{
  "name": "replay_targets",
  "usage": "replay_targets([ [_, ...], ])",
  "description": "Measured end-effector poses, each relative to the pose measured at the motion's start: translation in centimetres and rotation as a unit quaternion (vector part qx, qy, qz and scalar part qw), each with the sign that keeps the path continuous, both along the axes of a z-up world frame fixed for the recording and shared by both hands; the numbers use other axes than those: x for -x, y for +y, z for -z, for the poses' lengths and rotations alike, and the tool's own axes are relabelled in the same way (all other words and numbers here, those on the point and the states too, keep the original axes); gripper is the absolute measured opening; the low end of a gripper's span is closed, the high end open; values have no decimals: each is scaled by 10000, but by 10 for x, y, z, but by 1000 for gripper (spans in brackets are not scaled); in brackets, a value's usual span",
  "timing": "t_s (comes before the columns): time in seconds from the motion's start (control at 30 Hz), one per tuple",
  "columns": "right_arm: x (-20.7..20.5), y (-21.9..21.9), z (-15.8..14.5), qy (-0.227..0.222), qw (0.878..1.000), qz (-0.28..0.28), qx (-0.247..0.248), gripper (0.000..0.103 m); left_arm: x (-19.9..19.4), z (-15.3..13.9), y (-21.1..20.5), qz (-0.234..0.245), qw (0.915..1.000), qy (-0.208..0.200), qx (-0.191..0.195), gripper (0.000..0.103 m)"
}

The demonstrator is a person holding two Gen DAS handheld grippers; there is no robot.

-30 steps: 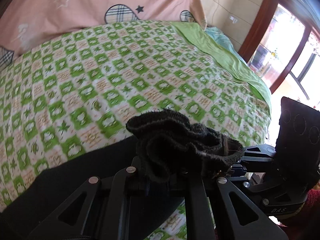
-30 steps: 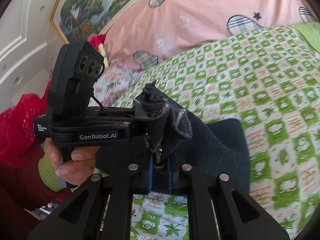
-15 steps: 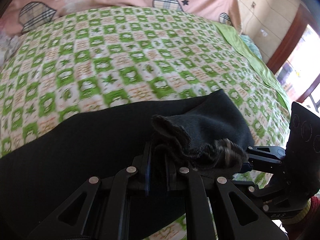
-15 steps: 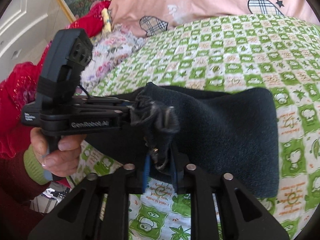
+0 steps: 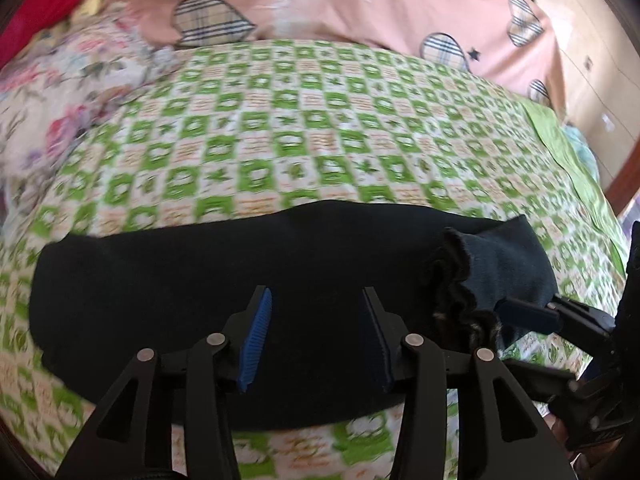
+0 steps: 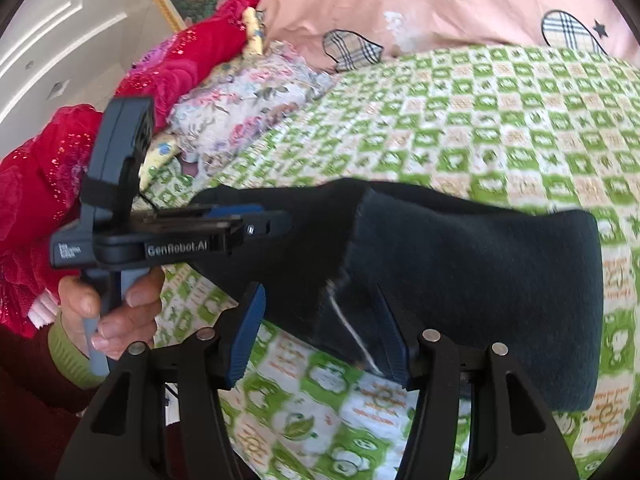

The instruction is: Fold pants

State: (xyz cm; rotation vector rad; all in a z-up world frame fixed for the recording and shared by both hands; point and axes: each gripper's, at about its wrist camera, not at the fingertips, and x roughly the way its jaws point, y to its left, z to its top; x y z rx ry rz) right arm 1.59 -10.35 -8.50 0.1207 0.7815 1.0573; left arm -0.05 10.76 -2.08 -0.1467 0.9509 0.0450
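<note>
Black pants (image 5: 224, 280): folded into a long dark band lying flat across the green-checked bedspread (image 5: 320, 140), directly ahead of and beneath both grippers; the gathered hem or waist end (image 5: 460, 292) sits bunched to the right of the left gripper. Left gripper (image 5: 316, 328): jaws opening, blue pads apart above the cloth, nothing pinched. Right gripper (image 6: 320, 332): jaws opening, a cloth edge with a pale seam (image 6: 348, 328) lying between the pads, which do not press on it. Step judged: release after laying a fold over. Next move likely calls for backing both grippers off cleanly, then taking one end of the band for a further fold or smoothing the bunched end. Edges: bed edge close under the grippers; pink quilt (image 5: 360, 4) well beyond, floral pillow (image 6: 248, 96) off to the left. Open bedspread lies ahead for working. The person's hand (image 6: 108, 312) holds the left gripper's handle.
</note>
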Motion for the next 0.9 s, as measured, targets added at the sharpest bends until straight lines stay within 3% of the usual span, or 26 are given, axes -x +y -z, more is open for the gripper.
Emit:
replay_targets([
  [0.2,-5,20,-15,-188,9996,-220,-15,57,25,-5,25,-429,9987,-15,257,56],
  [0.4,-14,45,-31,-318,9981,-533,-7,61,58,-4,69,-1093,9916,11,695,60],
  [0.57,-23,76,-40,-333,9954,-898,18,64,86,3,104,-1693,9797,101,1068,60],
  [0.77,-32,117,-48,-278,9900,-1379,57,66,114,9,137,-2212,9670,134,1259,60],
  [0.9,-36,145,-47,-185,9856,-1674,129,67,122,17,160,-2469,9547,210,1649,60],
])
